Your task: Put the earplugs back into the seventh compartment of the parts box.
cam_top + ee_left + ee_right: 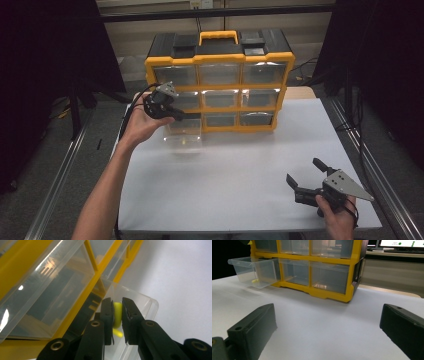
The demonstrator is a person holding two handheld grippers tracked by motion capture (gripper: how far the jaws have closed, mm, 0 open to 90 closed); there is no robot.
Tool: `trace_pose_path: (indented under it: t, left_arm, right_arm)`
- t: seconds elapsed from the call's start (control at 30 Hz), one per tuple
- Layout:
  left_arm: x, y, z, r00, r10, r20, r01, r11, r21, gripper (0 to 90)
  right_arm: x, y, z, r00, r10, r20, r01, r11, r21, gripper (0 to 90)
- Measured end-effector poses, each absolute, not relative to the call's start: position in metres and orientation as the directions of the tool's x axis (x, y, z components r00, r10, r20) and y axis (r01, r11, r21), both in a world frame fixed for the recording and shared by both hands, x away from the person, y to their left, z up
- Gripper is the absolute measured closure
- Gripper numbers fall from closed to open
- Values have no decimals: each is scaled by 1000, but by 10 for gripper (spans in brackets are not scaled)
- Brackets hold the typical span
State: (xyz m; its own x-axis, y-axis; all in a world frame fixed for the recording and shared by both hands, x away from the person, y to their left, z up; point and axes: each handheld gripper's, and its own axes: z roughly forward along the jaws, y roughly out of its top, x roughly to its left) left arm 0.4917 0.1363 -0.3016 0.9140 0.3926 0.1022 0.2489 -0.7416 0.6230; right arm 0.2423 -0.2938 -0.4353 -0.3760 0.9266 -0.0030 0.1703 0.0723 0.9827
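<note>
A yellow and black drawer cabinet (220,80) stands at the back of the white table (240,185). Its bottom-left clear drawer (184,134) is pulled out. My left gripper (181,116) hovers at that drawer, by the cabinet's left side. In the left gripper view the left gripper (117,301) is shut on a small yellow piece (117,312) over the open drawer (147,307). A second yellow bit (118,334) lies below it in the drawer. My right gripper (304,171) rests open at the table's near right, nothing between its jaws.
The right gripper view shows the open drawer (253,272) with a yellow bit (255,280) on its floor, and the cabinet's other clear drawers (328,276) closed. Dark curtains (45,75) flank the table. A metal rail (380,180) runs along its right side.
</note>
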Motion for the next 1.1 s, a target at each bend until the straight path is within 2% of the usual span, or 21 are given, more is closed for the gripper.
trace_pose_path:
  t: [0.43,1.1]
  left_arm:
    - [503,129,-321,921,376,103,264,-796,545,798]
    - [508,129,-347,926,376,11,315,-792,523,745]
  right_arm:
    - [242,-294,-436,-377,926,-3,172,73,982,6]
    - [243,-293,-436,-380,925,0,172,71,983,6]
